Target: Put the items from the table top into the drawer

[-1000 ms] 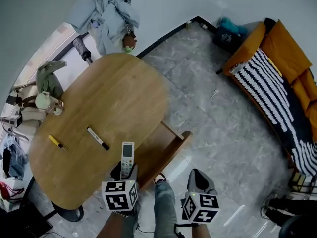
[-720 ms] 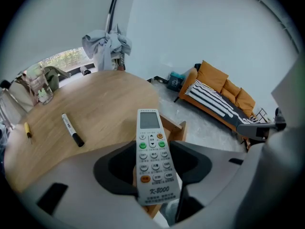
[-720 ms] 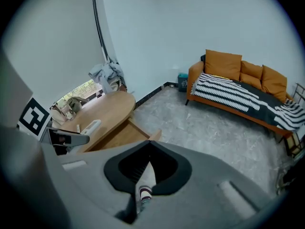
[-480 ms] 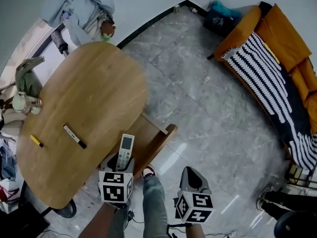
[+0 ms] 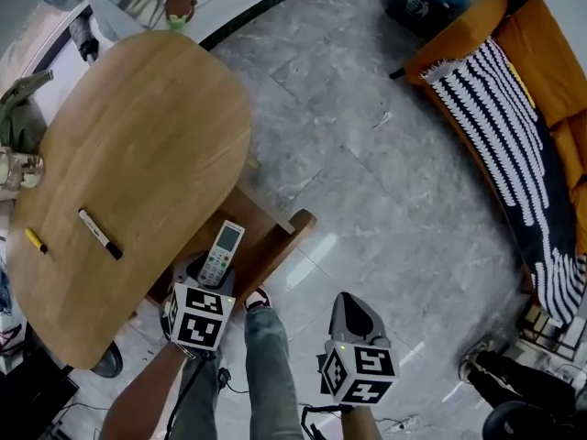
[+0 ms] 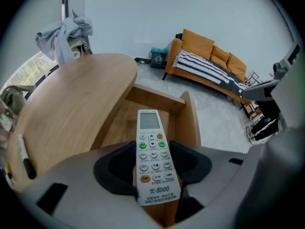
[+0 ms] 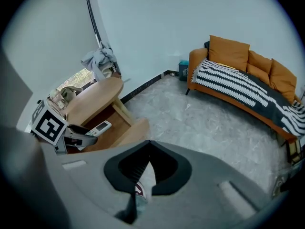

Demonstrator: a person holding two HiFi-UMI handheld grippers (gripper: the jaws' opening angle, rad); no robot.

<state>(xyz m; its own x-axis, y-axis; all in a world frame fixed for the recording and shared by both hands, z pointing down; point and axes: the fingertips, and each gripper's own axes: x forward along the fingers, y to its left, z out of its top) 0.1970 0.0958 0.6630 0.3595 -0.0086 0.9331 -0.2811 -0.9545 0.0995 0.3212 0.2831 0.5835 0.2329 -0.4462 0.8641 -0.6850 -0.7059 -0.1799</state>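
A white remote control [image 5: 222, 253] sticks out of my left gripper [image 5: 204, 280], which is shut on its lower end. It hangs over the open wooden drawer [image 5: 271, 235] under the table's near edge. In the left gripper view the remote [image 6: 152, 151] lies button side up between the pads, above the drawer's floor [image 6: 125, 123]. A black marker [image 5: 99, 234] and a yellow pen [image 5: 35, 240] lie on the oval wooden table [image 5: 138, 126]. My right gripper [image 5: 351, 312] is shut and empty over the floor, right of the drawer. Its jaw tips meet [image 7: 149, 142].
An orange sofa [image 5: 514, 81] with a striped blanket stands at the right. Clothes and bags hang behind the table at the left [image 5: 18, 117]. The person's leg [image 5: 266, 356] is between the two grippers. Grey marble floor [image 5: 385, 181] spreads between drawer and sofa.
The left gripper has carried the remote off the table's edge and down over the open drawer, rolling as it went. The right gripper has sunk a little, still shut.
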